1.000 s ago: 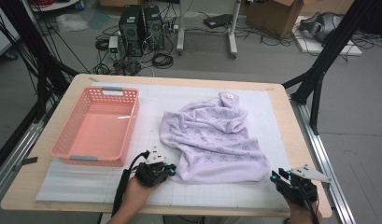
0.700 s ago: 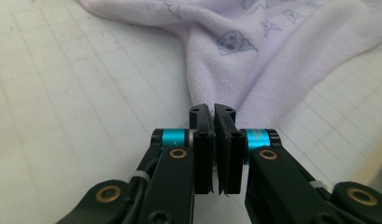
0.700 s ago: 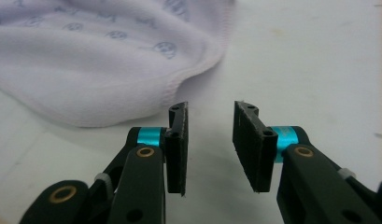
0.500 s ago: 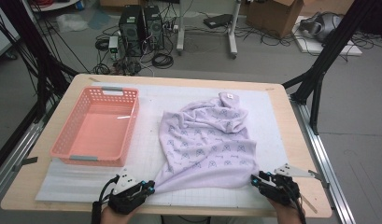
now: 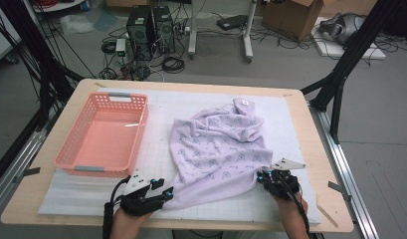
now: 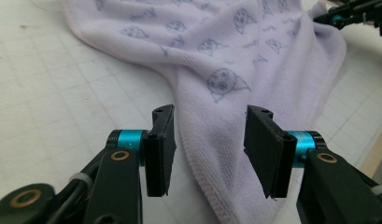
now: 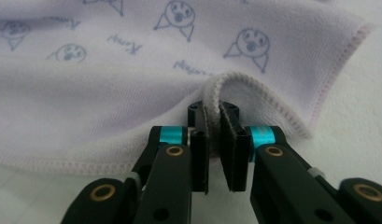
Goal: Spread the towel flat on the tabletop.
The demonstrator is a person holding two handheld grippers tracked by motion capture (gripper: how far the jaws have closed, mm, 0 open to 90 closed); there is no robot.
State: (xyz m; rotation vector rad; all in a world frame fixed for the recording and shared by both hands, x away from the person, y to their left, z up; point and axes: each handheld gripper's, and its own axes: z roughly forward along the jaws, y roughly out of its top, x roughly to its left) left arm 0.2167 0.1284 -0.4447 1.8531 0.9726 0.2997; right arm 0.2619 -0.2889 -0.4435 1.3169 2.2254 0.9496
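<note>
A lilac towel (image 5: 218, 149) with small printed faces lies crumpled on the white mat (image 5: 161, 114). My left gripper (image 5: 163, 194) is at the towel's near left corner. In the left gripper view its jaws (image 6: 209, 116) have just been opening. They stand apart with the towel (image 6: 254, 51) corner lying loose between them, untouched by the pads. My right gripper (image 5: 260, 178) is at the near right edge. Its jaws have just been closing, and in the right gripper view they (image 7: 215, 112) pinch a fold of the towel's (image 7: 132, 88) hem.
A pink plastic basket (image 5: 139, 134) stands on the left half of the mat, beyond my left hand. The wooden table's front edge (image 5: 216, 226) runs just under both hands. Black frame legs, cables and computer cases are on the floor behind the table.
The left hand drew the towel's near left corner out to the left, then its jaws opened and let go. The right hand moved left to the towel's edge and shut on it.
</note>
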